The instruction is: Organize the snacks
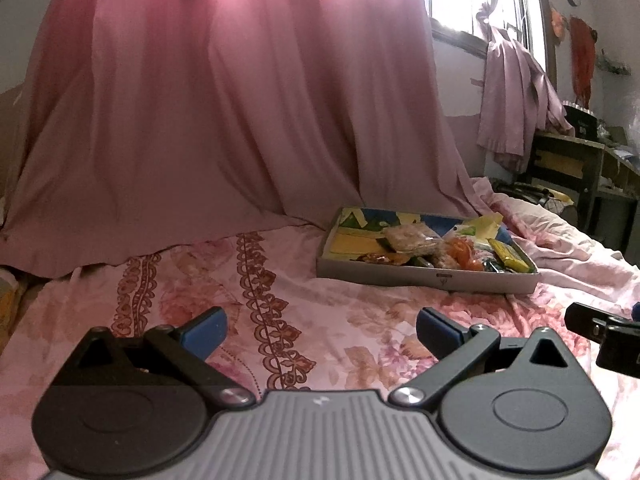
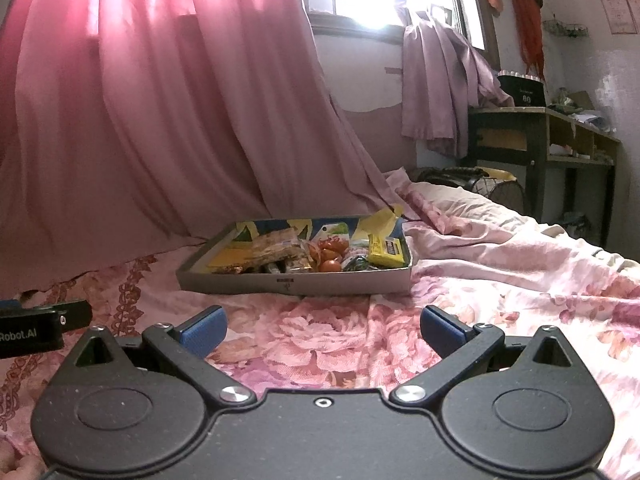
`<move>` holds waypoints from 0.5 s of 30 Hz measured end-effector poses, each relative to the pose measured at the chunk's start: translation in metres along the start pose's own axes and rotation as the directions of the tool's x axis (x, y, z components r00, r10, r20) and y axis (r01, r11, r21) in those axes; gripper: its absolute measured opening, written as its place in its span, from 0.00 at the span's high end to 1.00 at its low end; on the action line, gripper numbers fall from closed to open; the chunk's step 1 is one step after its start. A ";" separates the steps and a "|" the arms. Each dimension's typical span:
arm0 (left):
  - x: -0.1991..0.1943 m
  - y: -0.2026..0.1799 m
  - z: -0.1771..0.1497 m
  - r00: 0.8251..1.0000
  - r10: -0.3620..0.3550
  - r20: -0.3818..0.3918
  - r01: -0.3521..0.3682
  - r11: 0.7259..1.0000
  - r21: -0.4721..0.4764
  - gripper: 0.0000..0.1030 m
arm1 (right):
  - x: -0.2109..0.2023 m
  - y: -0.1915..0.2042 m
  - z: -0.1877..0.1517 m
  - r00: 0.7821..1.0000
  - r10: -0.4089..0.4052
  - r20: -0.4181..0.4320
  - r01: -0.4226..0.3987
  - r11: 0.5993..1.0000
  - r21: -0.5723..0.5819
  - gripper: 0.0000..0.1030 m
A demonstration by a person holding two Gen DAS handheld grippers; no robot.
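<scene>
A shallow grey cardboard box (image 1: pixel 400 274) lies on the floral bedspread and holds several snack packets: a clear nut bar pack (image 1: pixel 412 236), orange sweets (image 1: pixel 460 250) and a yellow packet (image 1: pixel 514 258). The right wrist view shows the box (image 2: pixel 240 282) straight ahead, with the yellow packet (image 2: pixel 386 250) at its right end. My left gripper (image 1: pixel 322 330) is open and empty, short of the box and to its left. My right gripper (image 2: pixel 324 328) is open and empty, just in front of the box.
A pink curtain (image 1: pixel 224 100) hangs down onto the bed behind the box. A dark wooden desk (image 2: pixel 544 136) stands at the right by the window. A rumpled pink sheet (image 2: pixel 500 248) lies right of the box.
</scene>
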State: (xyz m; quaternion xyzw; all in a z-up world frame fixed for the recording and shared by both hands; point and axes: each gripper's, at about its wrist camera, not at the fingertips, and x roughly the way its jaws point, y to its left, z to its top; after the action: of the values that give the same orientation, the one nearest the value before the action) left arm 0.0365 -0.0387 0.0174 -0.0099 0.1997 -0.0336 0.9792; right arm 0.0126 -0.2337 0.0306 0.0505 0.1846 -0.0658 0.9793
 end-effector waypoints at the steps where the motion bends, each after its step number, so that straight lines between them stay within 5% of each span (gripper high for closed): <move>1: 0.000 0.000 0.000 1.000 -0.001 -0.001 0.001 1.000 0.001 0.00 | 0.000 0.000 0.000 1.000 0.001 0.001 -0.001 1.000 0.001 0.01; 15: -0.002 -0.002 0.000 1.000 -0.005 0.001 0.005 1.000 0.005 0.00 | 0.000 0.001 0.000 1.000 0.001 -0.003 -0.001 1.000 -0.003 0.01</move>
State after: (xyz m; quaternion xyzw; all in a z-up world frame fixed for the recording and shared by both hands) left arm 0.0345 -0.0406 0.0185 -0.0081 0.1990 -0.0366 0.9793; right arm 0.0126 -0.2331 0.0311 0.0493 0.1861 -0.0649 0.9792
